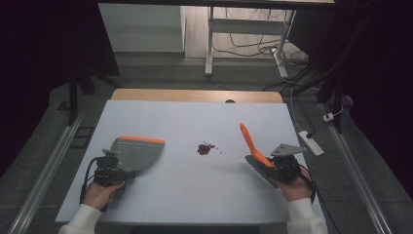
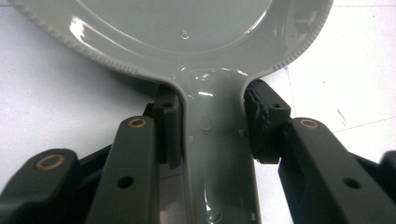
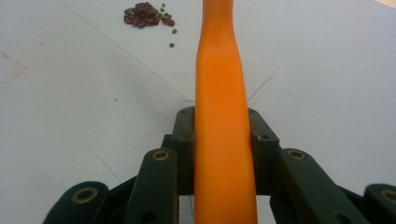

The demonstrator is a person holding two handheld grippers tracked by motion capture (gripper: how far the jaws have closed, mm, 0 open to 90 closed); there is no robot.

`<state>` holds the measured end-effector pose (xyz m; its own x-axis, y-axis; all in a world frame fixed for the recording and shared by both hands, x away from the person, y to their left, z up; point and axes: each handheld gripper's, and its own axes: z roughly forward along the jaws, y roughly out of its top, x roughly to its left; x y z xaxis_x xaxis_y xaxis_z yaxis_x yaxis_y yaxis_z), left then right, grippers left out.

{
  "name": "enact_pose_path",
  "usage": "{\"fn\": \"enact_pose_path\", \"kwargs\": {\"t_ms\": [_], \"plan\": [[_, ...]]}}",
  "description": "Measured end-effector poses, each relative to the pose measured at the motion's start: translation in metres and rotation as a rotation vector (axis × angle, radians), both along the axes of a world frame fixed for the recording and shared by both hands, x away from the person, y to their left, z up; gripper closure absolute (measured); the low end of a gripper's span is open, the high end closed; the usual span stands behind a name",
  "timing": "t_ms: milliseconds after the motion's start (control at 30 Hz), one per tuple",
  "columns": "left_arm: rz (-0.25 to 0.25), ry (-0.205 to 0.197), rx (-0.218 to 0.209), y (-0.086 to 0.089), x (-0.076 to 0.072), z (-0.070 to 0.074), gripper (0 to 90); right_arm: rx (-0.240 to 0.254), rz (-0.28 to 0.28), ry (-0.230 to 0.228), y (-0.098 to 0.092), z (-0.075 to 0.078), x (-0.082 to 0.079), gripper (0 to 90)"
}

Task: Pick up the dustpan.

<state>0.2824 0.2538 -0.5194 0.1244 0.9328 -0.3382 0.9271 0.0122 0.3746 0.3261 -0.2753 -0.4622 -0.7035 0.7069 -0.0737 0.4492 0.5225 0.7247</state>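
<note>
The white bench [image 1: 195, 195] carries the whole job, and the step in hand looks like the start of a sweep-up: both implements are gripped, nothing swept yet.

The grey dustpan [image 1: 139, 152] with its orange front lip lies flat on the bench at the left, mouth turned toward the middle. The left tool [image 1: 113, 168] is pinching the dustpan's handle [image 2: 217, 149], one pad pressed to each side of it.

At the right, the brush with the orange handle [image 1: 251, 144] is held with its grey head low near the bench and the handle slanting up and away. The right tool [image 1: 282, 168] is clamped on that handle [image 3: 224, 140], pads tight against both sides.

The small heap of dark red beans [image 1: 205, 148] sits between the two, well apart from each, with a few loose green ones [image 3: 172, 38] scattered just beside it.

Next, I judge, the dustpan's lip should slide up close to the heap and stay flat, while the brush comes down behind the beans to push them in; stray ones may roll.
</note>
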Motion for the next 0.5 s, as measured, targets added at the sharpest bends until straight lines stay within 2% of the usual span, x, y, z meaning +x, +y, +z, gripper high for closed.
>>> {"fn": "enact_pose_path", "kwargs": {"t_ms": [500], "plan": [[-0.001,-0.039,-0.010,0.0065,-0.0006,0.0003,61.8,0.004,0.000,-0.007,0.0001,0.0007,-0.0004,69.9]]}}
